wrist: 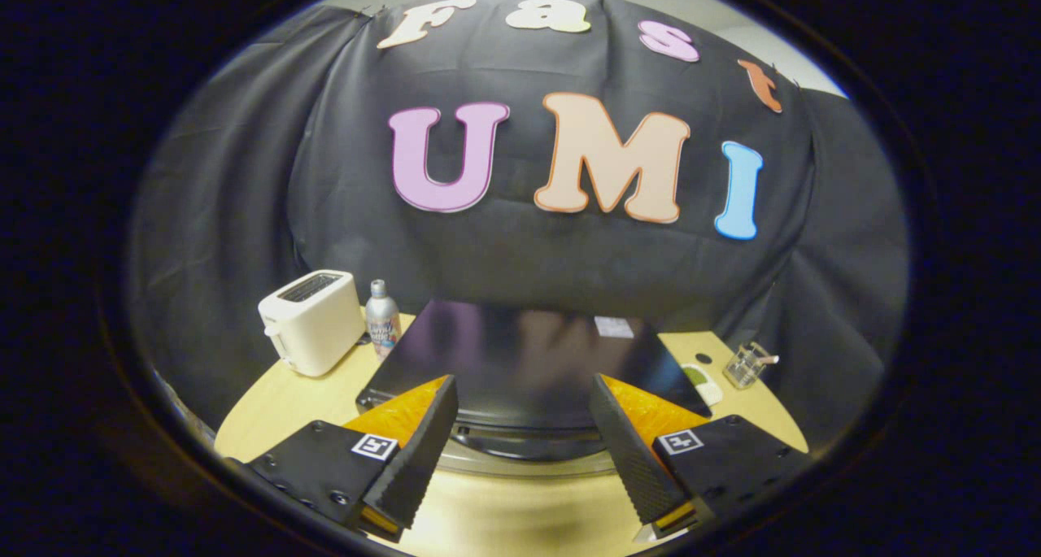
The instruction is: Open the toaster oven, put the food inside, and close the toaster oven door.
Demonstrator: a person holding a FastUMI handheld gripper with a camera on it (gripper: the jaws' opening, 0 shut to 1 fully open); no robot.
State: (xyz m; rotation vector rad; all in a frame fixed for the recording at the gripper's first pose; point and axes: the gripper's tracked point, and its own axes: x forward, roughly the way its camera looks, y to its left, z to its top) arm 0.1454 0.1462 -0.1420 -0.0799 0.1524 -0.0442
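**Tool above the toaster oven, fingers apart and empty**

My tool (520, 447) hangs with its fingers spread wide and nothing between them. Just ahead of them, at twelve o'clock, lies the glossy black top of the toaster oven (520, 354), with a small pale sticker near its far edge. A curved dark bar and a metallic rim show between my fingertips at the oven's near edge; I take the bar for the door handle, though I cannot be sure.

The door's face is hidden from this high angle, so I cannot tell whether it is shut or whether food sits inside. This would fit a moment ahead of opening the door as well as one after closing it on the food.

On the yellow counter (276, 406), at ten o'clock, stands a white pop-up toaster (313, 321), and just beside it a small bottle (382, 317). At two o'clock, a pale plate with something green (701, 382) peeks out beside the oven, partly covered; it may be the food. Further right sits a small clear glass container (746, 366), contents unclear.
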